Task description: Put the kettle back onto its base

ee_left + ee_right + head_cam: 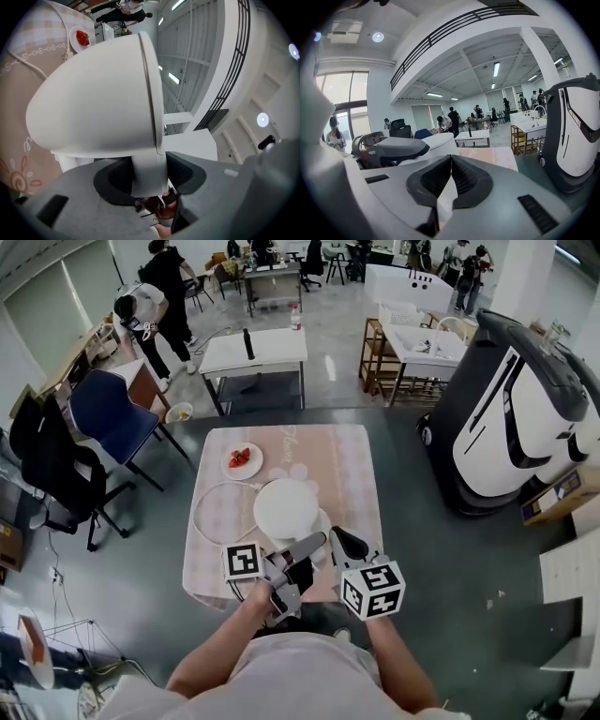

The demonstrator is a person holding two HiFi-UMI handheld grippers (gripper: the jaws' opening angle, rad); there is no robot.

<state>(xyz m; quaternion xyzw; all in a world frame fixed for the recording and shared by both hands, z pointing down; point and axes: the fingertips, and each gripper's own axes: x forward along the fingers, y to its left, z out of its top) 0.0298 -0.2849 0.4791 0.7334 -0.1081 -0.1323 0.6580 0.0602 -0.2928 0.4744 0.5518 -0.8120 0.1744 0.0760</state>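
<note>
A white kettle (284, 506) stands over the near middle of the pink checked tablecloth (342, 465). A white crescent (323, 521) pokes out at its right edge, maybe the base; I cannot tell whether the kettle rests on it. A white cord (208, 495) loops to the left. My left gripper (302, 557) is shut on the kettle's handle (149, 174), and the kettle's body (98, 98) fills the left gripper view. My right gripper (345, 545) is shut and empty, just right of the left one; in its own view the right gripper (450, 161) has its jaws together beside the kettle (438, 140).
A small plate of strawberries (242, 460) sits at the cloth's far left. A blue chair (111, 416) and a black chair (56, 470) stand left of the table. A large white and black machine (511, 418) is to the right. People and tables fill the background.
</note>
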